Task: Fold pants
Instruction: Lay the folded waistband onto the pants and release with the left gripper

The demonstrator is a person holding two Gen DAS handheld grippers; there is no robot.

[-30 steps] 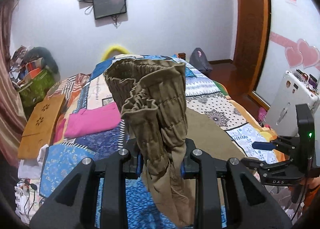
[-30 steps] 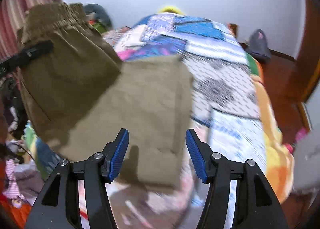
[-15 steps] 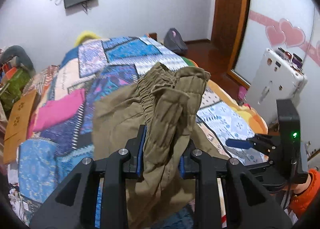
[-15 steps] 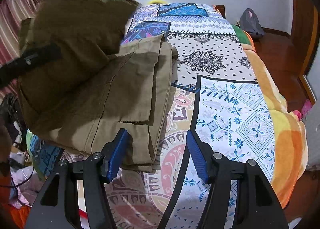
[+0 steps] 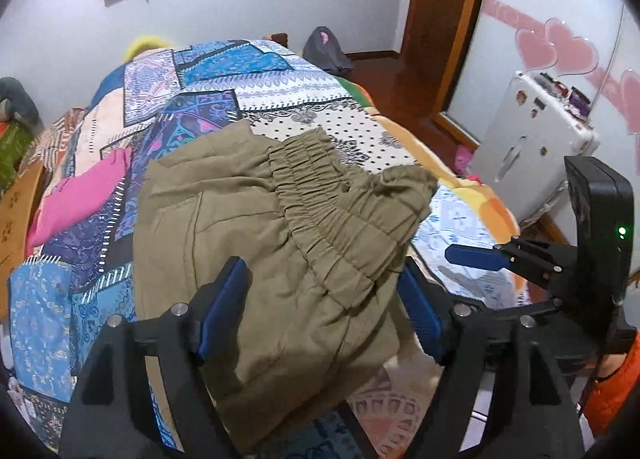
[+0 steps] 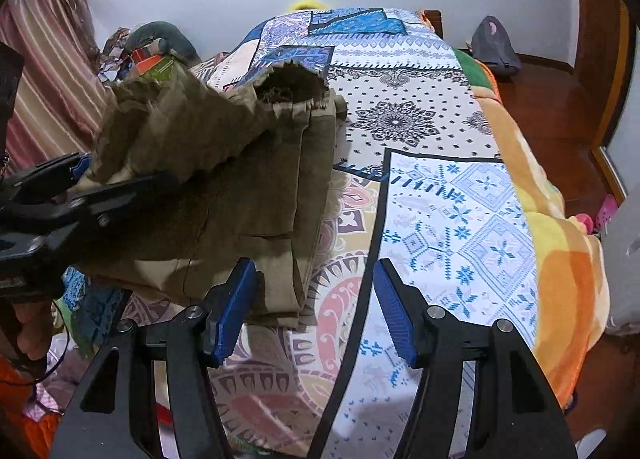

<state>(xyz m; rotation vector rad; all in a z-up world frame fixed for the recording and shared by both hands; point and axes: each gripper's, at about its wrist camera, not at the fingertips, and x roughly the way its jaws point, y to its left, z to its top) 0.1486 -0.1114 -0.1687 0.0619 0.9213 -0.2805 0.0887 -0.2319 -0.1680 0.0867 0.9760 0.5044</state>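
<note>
**Pants Laid on the Bed as the Left Jaws Let Go**

While the olive pants [image 5: 248,227] lie folded over on the patchwork bedspread [image 5: 280,75], the left gripper [image 5: 320,295] hovers above them with its jaws opening; the gathered elastic waistband [image 5: 320,199] sits between the blue pads [image 5: 224,299], which no longer press on the cloth. In the right wrist view the waistband end of the pants [image 6: 192,131] bunches up at the left gripper [image 6: 76,183], while the lower layers lie flat on the bedspread [image 6: 460,219] with their stacked edges facing the camera. The right gripper [image 6: 314,307] hangs low over the bed, its jaws apart and holding nothing; its left pad [image 6: 234,307] is just at the near corner of the folded cloth, and whether it touches cannot be told. In the left wrist view the right gripper [image 5: 472,255] shows at the side, over the bed's orange edge. A pink garment [image 5: 80,203] lies on the bed beside the pants, and a white suitcase [image 5: 532,139] stands on the floor.
</note>
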